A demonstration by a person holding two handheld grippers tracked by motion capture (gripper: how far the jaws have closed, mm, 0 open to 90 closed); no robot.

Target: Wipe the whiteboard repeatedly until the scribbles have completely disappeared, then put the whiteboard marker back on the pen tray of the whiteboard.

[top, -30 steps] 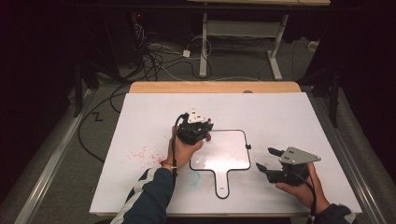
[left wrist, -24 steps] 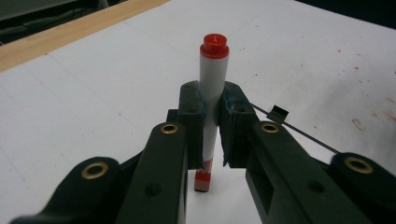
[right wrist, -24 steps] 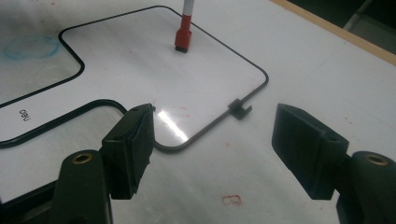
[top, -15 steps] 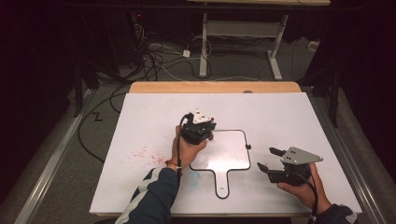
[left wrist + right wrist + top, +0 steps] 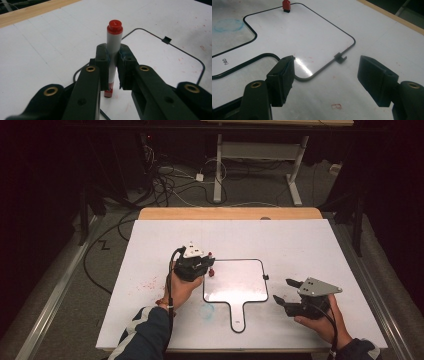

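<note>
Our left hand-held gripper (image 5: 113, 72) pinches a red-capped marker (image 5: 113, 50) upright at the whiteboard's (image 5: 235, 280) left edge. Our right hand-held gripper (image 5: 325, 77), lower right in the high view, stands spread and empty.

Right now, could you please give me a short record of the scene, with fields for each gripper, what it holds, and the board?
left gripper: shut on a red-capped marker, at the board's left edge
marker pose: upright between the jaws, red cap on top
right gripper: open, nothing between the jaws, right of the board
whiteboard: flat on the table, handle toward the person
table marks: red specks, a blue smudge
</note>
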